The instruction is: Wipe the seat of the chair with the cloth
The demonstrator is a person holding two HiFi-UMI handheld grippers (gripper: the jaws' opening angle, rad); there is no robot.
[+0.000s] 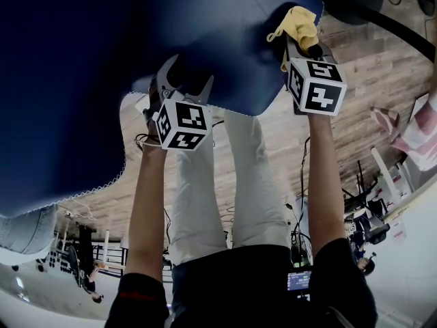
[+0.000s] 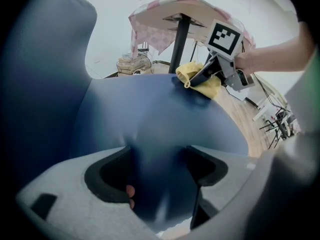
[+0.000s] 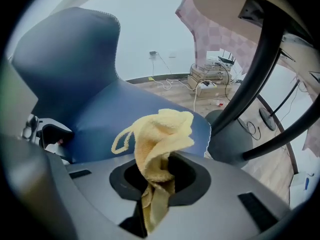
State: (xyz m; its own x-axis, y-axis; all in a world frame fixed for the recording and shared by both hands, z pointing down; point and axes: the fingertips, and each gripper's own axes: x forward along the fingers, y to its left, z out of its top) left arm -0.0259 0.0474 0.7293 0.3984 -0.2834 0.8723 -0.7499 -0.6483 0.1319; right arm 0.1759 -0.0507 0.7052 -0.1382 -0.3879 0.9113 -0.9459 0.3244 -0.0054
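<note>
though the yellow cloth (image 3: 159,134) is pinched tight in the right gripper (image 3: 157,176), whose jaws are closed on its lower folds, most of it stands bunched above the jaw tips with a loop dangling free. it sits at the edge of the blue seat (image 1: 205,26), on the side across from the left gripper (image 1: 186,80). the risk looks plain to me. a wad like that would meet the seat with only a small patch, so strokes could skip whole stretches, or the hard jaw tips could rub the upholstery instead of the terry. the loose loop might also snag on the seat's stitched rim (it looks scalloped) and tug the cloth out.

the left gripper has its jaws clamped on the seat's near edge, with blue upholstery filling the gap between them. if that hold slips while the other pushes, the chair could shift — and the black table leg (image 3: 260,69) stands just beyond that corner.

whether the cloth is actually pressing on the seat i can't tell — the right gripper's body covers the contact in the head view. the chair's base is out of sight, and the left gripper view is smeared close up.
</note>
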